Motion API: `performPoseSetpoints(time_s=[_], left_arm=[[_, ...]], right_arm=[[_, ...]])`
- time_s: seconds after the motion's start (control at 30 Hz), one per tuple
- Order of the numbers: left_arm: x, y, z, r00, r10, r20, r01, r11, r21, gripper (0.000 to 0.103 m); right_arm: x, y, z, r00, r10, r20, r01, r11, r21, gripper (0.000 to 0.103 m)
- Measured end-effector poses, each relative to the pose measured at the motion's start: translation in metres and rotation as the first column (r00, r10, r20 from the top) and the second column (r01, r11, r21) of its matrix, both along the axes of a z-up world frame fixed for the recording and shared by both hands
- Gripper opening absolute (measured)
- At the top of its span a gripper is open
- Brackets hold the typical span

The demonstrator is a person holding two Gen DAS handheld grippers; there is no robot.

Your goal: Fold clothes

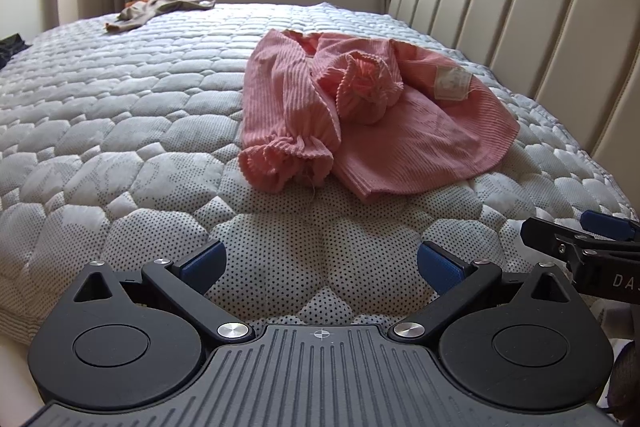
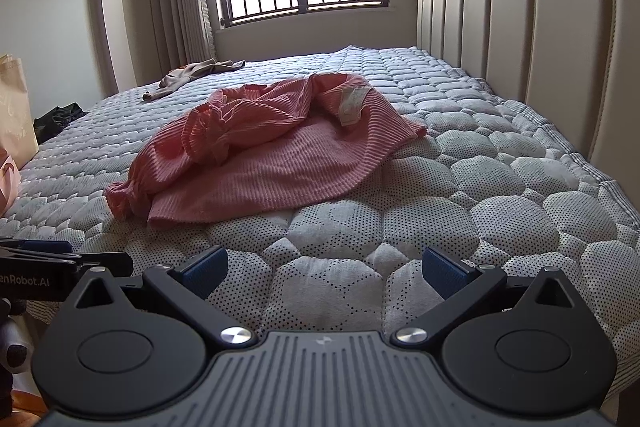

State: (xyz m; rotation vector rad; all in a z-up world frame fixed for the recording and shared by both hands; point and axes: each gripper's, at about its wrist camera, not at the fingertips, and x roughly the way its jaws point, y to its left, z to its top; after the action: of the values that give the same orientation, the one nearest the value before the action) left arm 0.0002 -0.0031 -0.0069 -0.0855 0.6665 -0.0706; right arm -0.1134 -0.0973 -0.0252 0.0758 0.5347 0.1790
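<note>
Pink ribbed top (image 1: 360, 107) lies crumpled on the bed (image 1: 120, 107) — about 12–1 o'clock of the left hand-held gripper (image 1: 320, 263), 11 o'clock of the right hand-held gripper (image 2: 324, 267), hem nearest, long axis running away — both released, empty, about equally near.
</note>
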Motion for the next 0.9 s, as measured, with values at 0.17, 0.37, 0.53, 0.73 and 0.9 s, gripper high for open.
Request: performPoseSetpoints(time_s=[0.17, 0.37, 0.53, 0.73, 0.9], left_arm=[[0.001, 0.000, -0.002, 1.000, 0.002, -0.006, -0.002, 1.000, 0.000, 0.103], [0.001, -0.001, -0.002, 1.000, 0.002, -0.010, -0.002, 1.000, 0.002, 0.103], [0.003, -0.001, -0.004, 1.000, 0.002, -0.018, -0.002, 1.000, 0.004, 0.103], [0.031, 0.013, 0.008, 1.000, -0.025, 0.002, 0.025, 1.000, -0.017, 0.103], [0.078, 0.033, 0.028, 0.998, -0.026, 0.049, 0.030, 0.997, -0.075, 0.103]], right_arm=[[0.001, 0.000, -0.001, 1.000, 0.000, -0.007, 0.000, 1.000, 0.003, 0.103], [0.002, -0.001, -0.003, 1.000, 0.000, -0.012, 0.000, 1.000, 0.005, 0.103], [0.003, -0.001, -0.004, 1.000, 0.003, -0.020, -0.003, 1.000, 0.005, 0.103], [0.045, -0.033, -0.010, 0.995, -0.047, -0.088, 0.058, 0.989, 0.134, 0.103], [0.084, -0.063, -0.014, 0.984, -0.085, -0.154, 0.122, 0.961, 0.248, 0.103]])
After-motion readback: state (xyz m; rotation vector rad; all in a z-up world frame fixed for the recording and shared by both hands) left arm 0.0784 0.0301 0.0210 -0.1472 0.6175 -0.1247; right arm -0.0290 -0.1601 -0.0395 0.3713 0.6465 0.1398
